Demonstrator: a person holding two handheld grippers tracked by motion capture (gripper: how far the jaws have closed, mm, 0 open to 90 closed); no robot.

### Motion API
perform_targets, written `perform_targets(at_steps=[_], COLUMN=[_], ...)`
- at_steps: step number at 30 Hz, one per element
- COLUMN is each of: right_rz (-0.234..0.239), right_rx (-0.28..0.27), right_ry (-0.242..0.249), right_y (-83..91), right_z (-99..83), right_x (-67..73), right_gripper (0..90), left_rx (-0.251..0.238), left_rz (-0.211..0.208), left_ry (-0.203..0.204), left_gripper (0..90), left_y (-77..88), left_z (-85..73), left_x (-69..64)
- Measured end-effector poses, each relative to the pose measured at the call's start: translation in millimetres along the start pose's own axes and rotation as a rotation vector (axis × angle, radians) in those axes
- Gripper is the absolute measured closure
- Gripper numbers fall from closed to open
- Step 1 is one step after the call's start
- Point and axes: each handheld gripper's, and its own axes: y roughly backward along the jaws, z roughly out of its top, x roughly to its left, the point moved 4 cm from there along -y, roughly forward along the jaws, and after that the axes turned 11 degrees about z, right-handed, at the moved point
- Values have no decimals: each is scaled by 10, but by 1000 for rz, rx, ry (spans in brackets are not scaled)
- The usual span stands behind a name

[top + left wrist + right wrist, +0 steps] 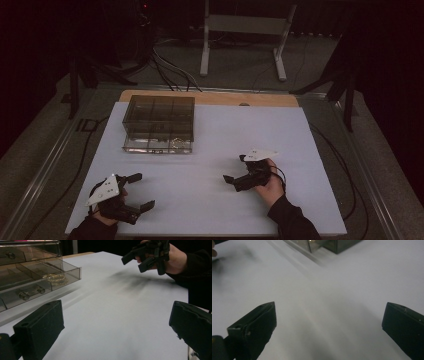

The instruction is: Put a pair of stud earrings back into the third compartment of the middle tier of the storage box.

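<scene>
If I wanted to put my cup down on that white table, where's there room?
The right half beyond the right gripper is bare, as is the middle strip between both grippers. The far-left holds the clear drawer box; the left gripper occupies the near-left corner.

The drawer box [159, 124] looks like smoky, glossy clear plastic; the table [215, 200] is matt white with a wooden edge [210, 98].

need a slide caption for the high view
Both open grippers, left gripper and right gripper, hover over a white table near a clear drawer box.
</scene>
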Motion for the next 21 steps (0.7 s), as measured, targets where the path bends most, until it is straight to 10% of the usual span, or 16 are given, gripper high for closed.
perform_targets(at_steps=[21], right_rz=[-126], right_rx=[-16], right_ry=[-80], right_y=[617], right_z=[-549], right_x=[-68], right_gripper=[0], left_rx=[-6], left_rz=[0], left_ry=[4], left_gripper=[6], left_y=[5], left_z=[3], left_x=[3])
